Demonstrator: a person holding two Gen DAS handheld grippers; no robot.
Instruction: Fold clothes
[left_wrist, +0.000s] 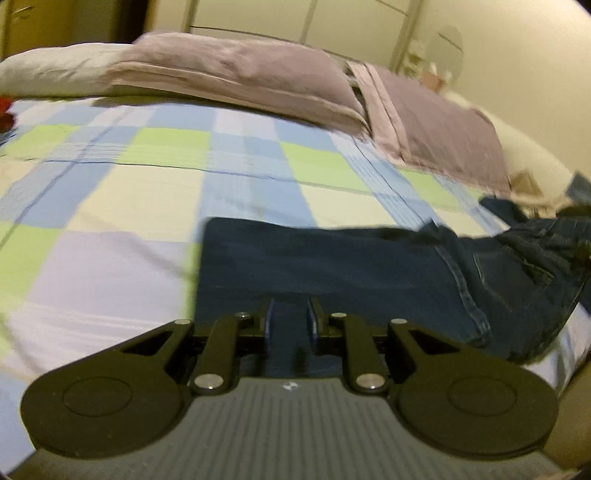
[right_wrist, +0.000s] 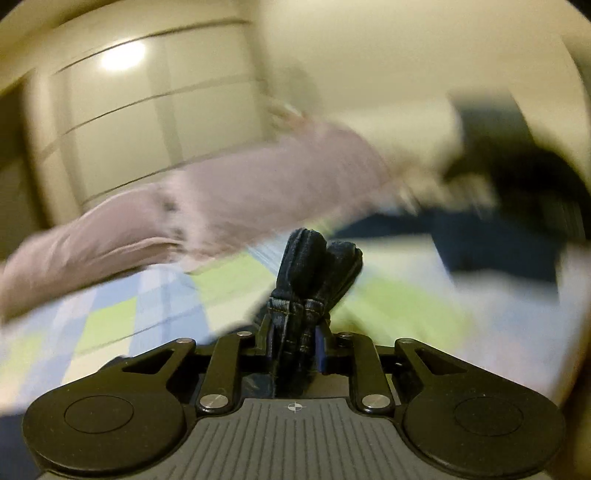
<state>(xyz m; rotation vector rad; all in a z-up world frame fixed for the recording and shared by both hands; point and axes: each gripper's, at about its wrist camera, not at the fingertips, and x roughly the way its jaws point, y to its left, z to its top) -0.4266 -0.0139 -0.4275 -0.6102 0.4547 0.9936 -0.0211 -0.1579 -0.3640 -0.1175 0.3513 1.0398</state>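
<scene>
A pair of dark blue jeans (left_wrist: 332, 266) is found spread across the near part of a bed, on a checked bedspread (left_wrist: 147, 192) of blue, green, pale yellow and lilac squares. In the left wrist view the left portion of the denim is laid flat with a straight left edge, while the right portion is seen bunched and raised toward the right margin, with a seam line and stitching visible. The left tool (left_wrist: 290, 317) is held low above the flat denim; its blue-padded fingers are set apart with a clear gap, and no cloth is seen between them. Whether the fingers touch the fabric beneath cannot be told. In the right wrist view the right tool (right_wrist: 297, 332) is pinched on a thick folded bundle of the jeans (right_wrist: 314, 266), which is seen standing up between the fingers and rising beyond them, with hemmed edges and yellow stitching visible at the grip. Much of that view is blurred. Two mauve pillows (left_wrist: 240, 74) are observed at the head of the bed, lying side by side, well apart from the jeans. A pale panelled wall (right_wrist: 147, 110) is noted behind the pillows. A dark shape at the right of the right wrist view cannot be identified.
</scene>
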